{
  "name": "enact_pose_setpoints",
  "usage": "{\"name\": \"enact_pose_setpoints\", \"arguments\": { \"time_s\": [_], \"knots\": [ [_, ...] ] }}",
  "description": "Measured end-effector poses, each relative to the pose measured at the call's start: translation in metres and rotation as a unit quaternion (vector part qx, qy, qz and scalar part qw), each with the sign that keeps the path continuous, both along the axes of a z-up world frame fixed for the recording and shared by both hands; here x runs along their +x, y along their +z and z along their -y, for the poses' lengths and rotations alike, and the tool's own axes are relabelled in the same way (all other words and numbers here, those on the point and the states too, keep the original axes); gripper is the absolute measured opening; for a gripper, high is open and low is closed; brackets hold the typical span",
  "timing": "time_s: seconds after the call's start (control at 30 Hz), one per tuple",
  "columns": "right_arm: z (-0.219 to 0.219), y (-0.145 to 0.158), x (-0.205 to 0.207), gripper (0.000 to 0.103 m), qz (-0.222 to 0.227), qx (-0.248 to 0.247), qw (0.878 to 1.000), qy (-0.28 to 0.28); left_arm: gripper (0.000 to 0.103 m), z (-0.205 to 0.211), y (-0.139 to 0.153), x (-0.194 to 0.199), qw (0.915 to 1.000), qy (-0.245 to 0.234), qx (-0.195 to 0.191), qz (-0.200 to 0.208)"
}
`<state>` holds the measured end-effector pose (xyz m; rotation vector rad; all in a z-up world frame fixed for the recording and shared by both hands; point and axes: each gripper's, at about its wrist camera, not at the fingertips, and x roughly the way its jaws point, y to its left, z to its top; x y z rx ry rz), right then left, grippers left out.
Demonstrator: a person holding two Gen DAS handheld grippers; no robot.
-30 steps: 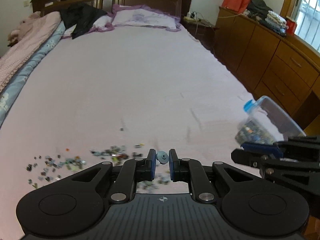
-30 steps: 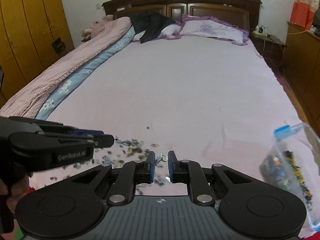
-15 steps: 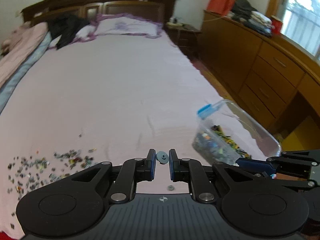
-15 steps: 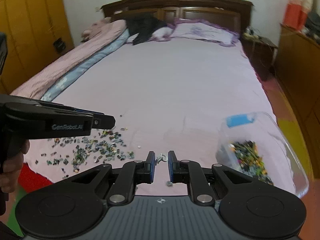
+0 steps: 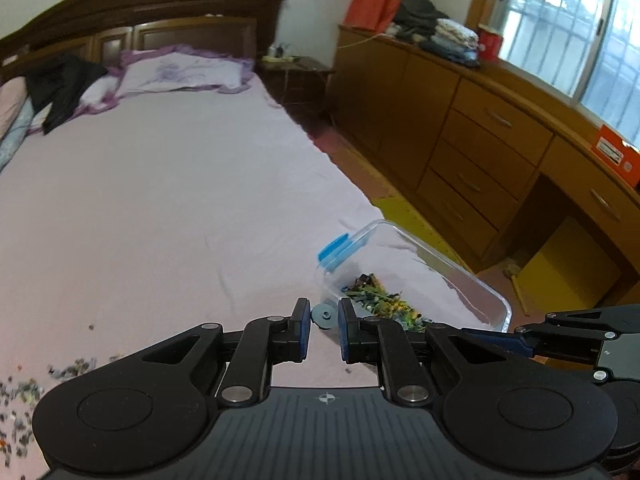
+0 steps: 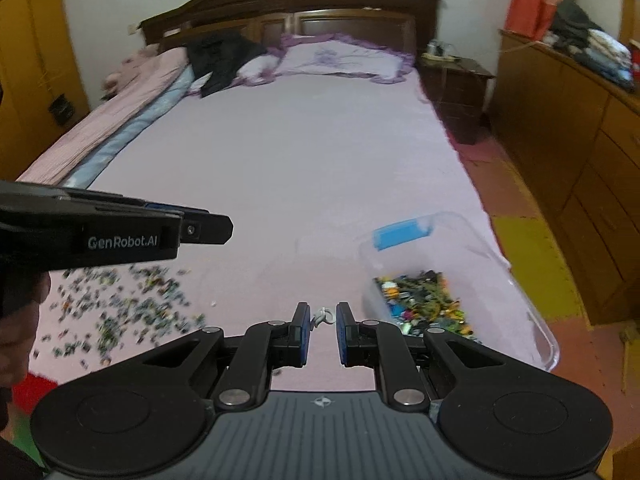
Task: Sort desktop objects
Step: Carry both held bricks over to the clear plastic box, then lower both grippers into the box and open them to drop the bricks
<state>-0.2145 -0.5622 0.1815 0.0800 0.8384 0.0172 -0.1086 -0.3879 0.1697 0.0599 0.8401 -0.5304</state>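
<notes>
Now each hand-held gripper pinches 1 piece: left [image 5: 324,317] a grey disc [image 5: 324,315], right [image 6: 322,316] a white clip [image 6: 322,315].

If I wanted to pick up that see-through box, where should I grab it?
Grab the clear box by its near long rim, coming from above. It sits open-topped on the bed, and the thin wall fits between two fingers. Its blue clip looks too loose.

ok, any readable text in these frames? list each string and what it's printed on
"GenRobot.AI": white lettering on the side of the left gripper, seen from the right wrist view.
Orange box on the wooden dresser: it carries a white label, print too small to read.
Crosshair mark on each gripper body: a symbol only, no letters.
Nothing legible on the clear plastic container or the small pieces on the bed.
</notes>
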Motion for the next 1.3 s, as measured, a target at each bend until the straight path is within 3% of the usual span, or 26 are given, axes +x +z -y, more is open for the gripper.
{"name": "enact_pose_setpoints", "arguments": {
  "time_s": [0.4,0.87,1.3],
  "knots": [
    [0.045,-0.016,0.019,0.015,-0.012,0.024,0.999,-0.024,0.015,0.051,-0.005,0.018,0.9994,-0.031,0.014,0.001],
    [0.131,-0.035,0.026,0.015,-0.028,0.048,0.998,-0.016,0.016,0.135,0.0,0.021,0.9987,-0.021,0.044,-0.014],
    [0.186,-0.055,0.028,0.015,-0.036,0.067,0.997,-0.028,0.016,0.202,-0.007,0.016,0.9968,-0.05,0.061,-0.013]
  ]
}}
